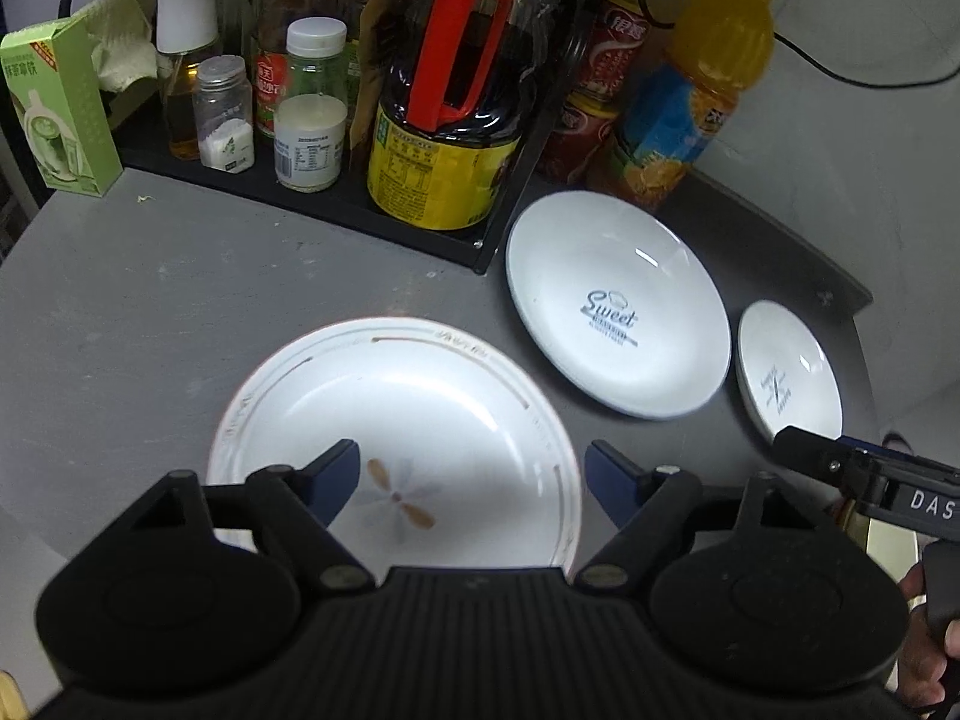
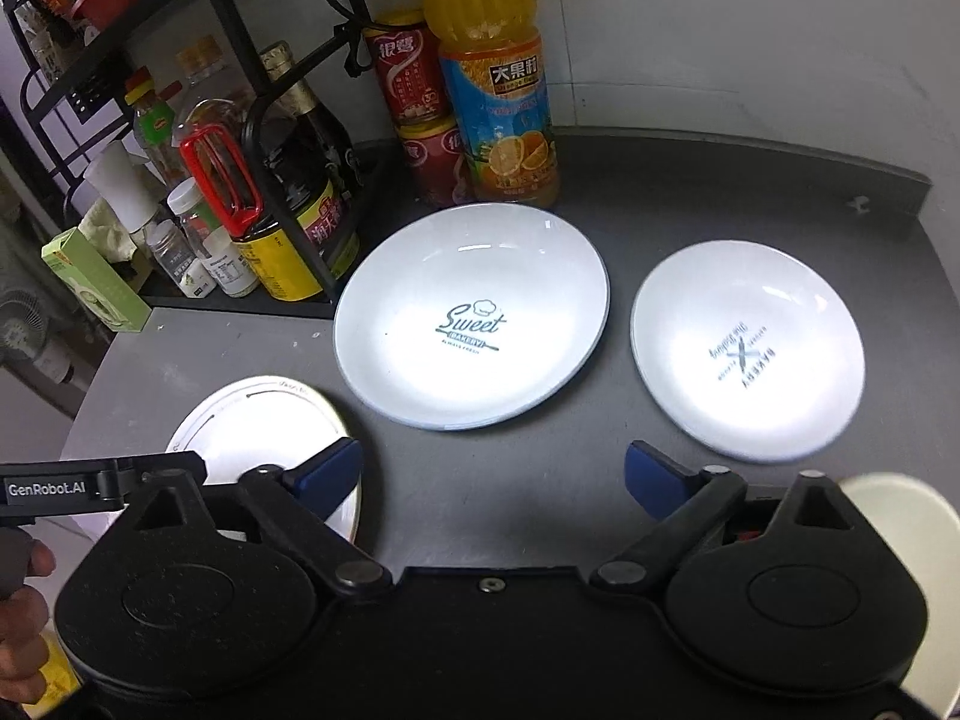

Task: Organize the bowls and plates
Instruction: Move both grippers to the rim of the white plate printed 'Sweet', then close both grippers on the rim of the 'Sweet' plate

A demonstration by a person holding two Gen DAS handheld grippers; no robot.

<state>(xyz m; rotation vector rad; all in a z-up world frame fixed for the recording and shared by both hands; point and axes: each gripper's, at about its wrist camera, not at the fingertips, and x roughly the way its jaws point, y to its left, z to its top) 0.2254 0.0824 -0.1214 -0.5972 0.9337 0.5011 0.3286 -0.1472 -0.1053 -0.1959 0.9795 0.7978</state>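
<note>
A white plate with a flower motif (image 1: pixel 396 420) lies on the grey counter just under my left gripper (image 1: pixel 474 474), which is open above it; its right finger hangs by the plate's right rim. That plate (image 2: pixel 264 420) also shows at the lower left of the right wrist view. A larger white plate marked "Sweet" (image 1: pixel 618 306) (image 2: pixel 474 312) sits further back, with a smaller white plate (image 1: pixel 786 372) (image 2: pixel 744 348) to its right. My right gripper (image 2: pixel 492 471) is open over bare counter in front of those two plates. A white rounded dish (image 2: pixel 900 516) peeks out behind its right side.
A black wire rack (image 1: pixel 336 204) at the back left holds a dark jug with a red handle (image 1: pixel 450 120), jars and bottles. An orange juice bottle (image 2: pixel 498 90) and red cans (image 2: pixel 414 84) stand against the wall. A green carton (image 1: pixel 54 114) stands at the rack's left.
</note>
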